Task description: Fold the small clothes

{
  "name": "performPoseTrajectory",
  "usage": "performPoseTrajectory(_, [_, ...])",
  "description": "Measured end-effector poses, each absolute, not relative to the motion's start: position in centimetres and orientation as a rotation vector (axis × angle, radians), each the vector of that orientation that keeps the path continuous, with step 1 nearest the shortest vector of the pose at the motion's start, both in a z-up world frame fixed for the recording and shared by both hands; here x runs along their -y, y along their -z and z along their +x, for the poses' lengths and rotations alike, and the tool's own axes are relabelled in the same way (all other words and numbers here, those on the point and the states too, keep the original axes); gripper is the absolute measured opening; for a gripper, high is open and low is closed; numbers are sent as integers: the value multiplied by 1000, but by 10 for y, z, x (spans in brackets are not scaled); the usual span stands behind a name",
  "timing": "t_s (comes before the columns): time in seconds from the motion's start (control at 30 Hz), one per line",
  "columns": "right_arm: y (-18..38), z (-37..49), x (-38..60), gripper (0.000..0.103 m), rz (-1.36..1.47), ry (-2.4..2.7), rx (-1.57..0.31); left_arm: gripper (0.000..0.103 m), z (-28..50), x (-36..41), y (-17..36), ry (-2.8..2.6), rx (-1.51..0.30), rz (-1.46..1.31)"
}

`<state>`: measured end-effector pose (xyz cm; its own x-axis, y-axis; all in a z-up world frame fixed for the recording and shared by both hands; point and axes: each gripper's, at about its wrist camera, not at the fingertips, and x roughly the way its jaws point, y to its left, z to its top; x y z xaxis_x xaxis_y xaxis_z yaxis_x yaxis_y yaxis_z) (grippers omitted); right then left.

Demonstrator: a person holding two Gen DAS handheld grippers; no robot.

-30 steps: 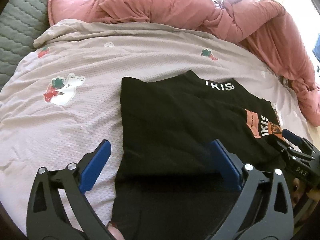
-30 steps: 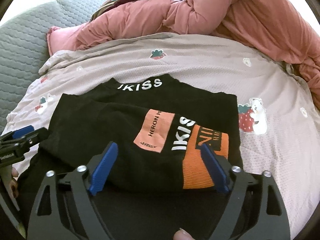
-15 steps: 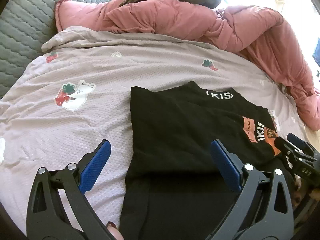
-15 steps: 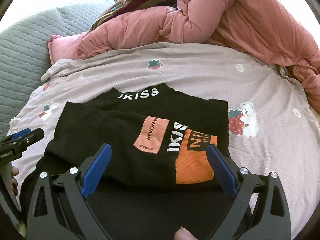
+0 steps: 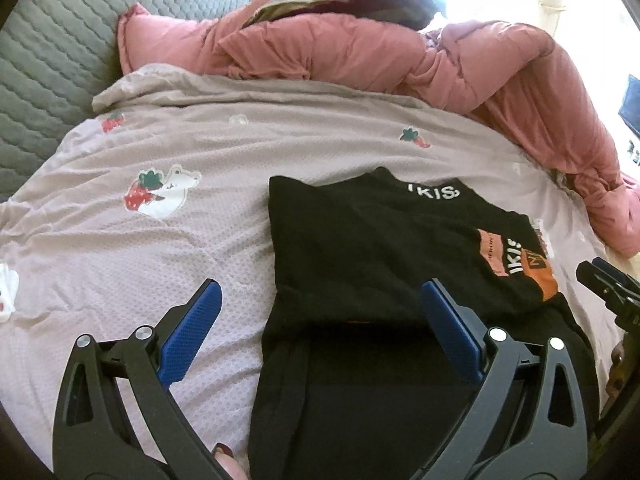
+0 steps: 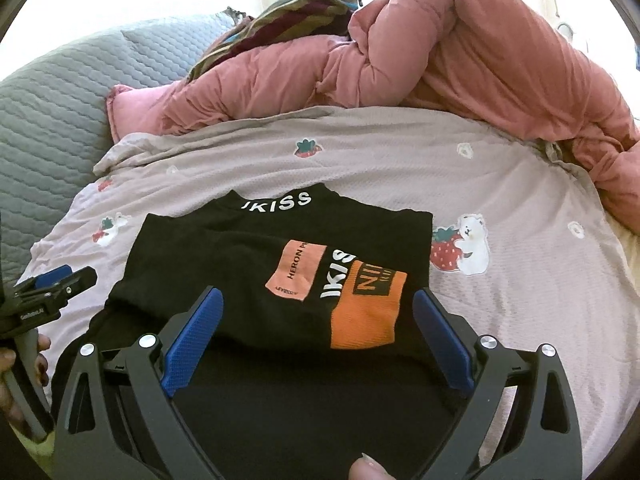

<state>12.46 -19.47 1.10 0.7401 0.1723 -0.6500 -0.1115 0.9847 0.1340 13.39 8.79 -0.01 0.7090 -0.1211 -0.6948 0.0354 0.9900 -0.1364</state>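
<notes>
Both the left gripper (image 5: 320,320) and right gripper (image 6: 318,326) are hovering wide open and empty over the black T-shirt (image 6: 280,264) lying half-folded on the bedsheet (image 6: 500,300), so pinching both near corners evenly looks wisest.

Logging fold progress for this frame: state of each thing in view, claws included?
black shirt: partly folded, upper part doubled over the lower, flat on the blanket
left claw: open, empty, over the shirt's left edge
right claw: open, empty, over the fold
lilac blanket: spread out, lightly wrinkled
pink duvet: bunched up behind
</notes>
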Motion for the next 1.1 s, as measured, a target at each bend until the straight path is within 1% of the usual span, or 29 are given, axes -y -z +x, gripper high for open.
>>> performPoseTrajectory(0.17, [-17,113,203,95,85,-158,-707,93,116,-91,-8,87,-723,-106])
performPoseTrajectory(0.3, [-21,103,209,95,89,-155,-694,93,102,-101,-8,85,-717,-138])
performPoseTrajectory(0.73, [-33,78,224,95,90,-154,-662,93,73,-126,-5,49,-744,-195])
performPoseTrajectory(1.1, [-31,61,227,95,77,-169,-672,93,45,-141,-2,43,-802,-235])
